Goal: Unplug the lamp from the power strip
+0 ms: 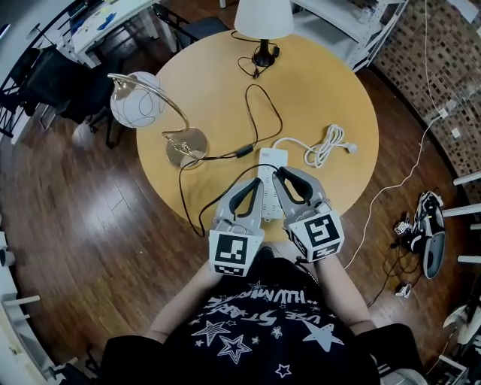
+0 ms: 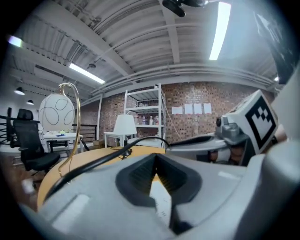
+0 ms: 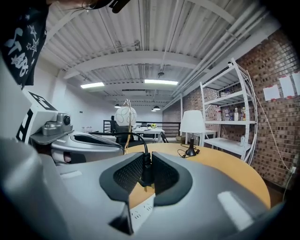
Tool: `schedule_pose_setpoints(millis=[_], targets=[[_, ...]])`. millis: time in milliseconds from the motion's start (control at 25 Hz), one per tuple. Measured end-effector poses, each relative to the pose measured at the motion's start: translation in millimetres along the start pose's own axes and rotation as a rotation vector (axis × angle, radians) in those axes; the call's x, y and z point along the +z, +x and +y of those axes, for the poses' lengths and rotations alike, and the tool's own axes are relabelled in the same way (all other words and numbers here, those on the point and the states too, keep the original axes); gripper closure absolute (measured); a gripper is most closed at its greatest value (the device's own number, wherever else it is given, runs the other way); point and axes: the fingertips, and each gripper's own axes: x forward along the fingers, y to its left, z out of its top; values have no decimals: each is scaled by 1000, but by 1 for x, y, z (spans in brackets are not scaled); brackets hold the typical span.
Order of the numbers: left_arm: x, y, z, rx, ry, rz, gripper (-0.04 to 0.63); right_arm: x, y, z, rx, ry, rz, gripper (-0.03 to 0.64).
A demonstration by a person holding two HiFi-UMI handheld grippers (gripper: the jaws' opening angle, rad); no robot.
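Note:
A white power strip [image 1: 268,161] lies mid-table, running toward me. My right gripper [image 1: 279,175] is shut on a black plug [image 3: 146,171], which stands upright between the pads at the strip's [image 3: 140,213] socket face. The plug's black cable [image 1: 225,156] arcs left over my left gripper toward the gold arc lamp [image 1: 186,145] with its glass globe [image 1: 137,100]. My left gripper [image 1: 256,186] lies along the strip's left side, pad tips together [image 2: 156,157], with the white strip [image 2: 160,199] showing beneath them.
A white-shaded table lamp [image 1: 263,19] stands at the table's far edge with its own thin cord. The strip's white lead [image 1: 325,147] lies coiled at the right. The round wooden table's [image 1: 338,83] rim drops to the floor close behind my grippers.

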Motion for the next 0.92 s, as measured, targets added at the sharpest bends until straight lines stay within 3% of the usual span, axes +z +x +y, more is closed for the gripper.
schedule_pose_setpoints(millis=[240,920], targets=[[2,2,-5,-30,4,-3,592,8,3,7,2,-46,-3,560],[2,17,-5,-54,4,4,592,2,5,-7,-23,-49,14,560]])
